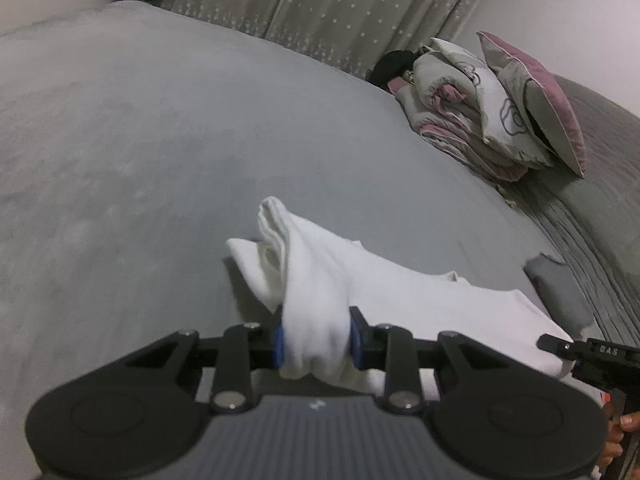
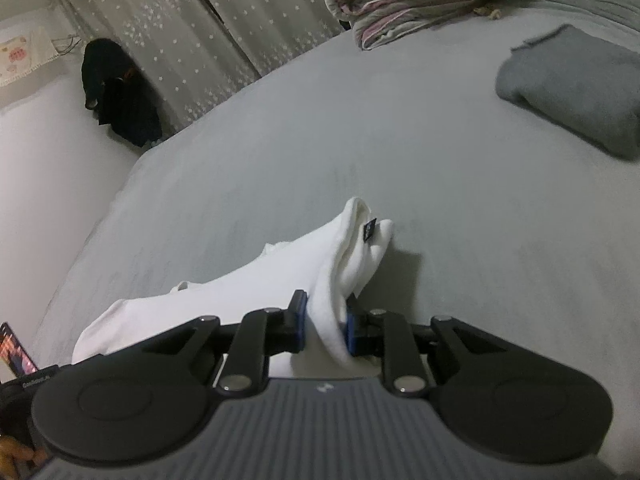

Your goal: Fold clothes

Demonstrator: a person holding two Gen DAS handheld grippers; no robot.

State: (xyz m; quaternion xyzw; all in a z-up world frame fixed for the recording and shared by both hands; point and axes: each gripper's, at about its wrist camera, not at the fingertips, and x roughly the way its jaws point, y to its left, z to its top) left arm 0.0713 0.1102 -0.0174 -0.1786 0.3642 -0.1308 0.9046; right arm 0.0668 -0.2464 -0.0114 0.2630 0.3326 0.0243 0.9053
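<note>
Two tongs, each clamped on white cloth. Left tongs point(image 1: 316, 340), at 6 o'clock in the left wrist view: blue pads narrowed onto a bunched fold of the white garment point(image 1: 360, 288), lifted off the grey bed point(image 1: 160, 160). Rest of the garment trailing toward 4 o'clock, down to the other tool at the frame's right edge, with fingers point(image 1: 624, 424) of a hand just below it. Right tongs point(image 2: 324, 326), at 6 o'clock in the right wrist view: pads pinched on another gathered edge of the same garment point(image 2: 224, 292), a small dark label near its raised tip. Cloth sagging between the two grips, draped toward 8 o'clock. Folded grey cloth point(image 2: 572, 88) lying at 2 o'clock on the bed, well apart. Stacked bedding point(image 2: 404, 0) at 12 o'clock. Starred curtains point(image 2: 200, 32) at 11 o'clock.
</note>
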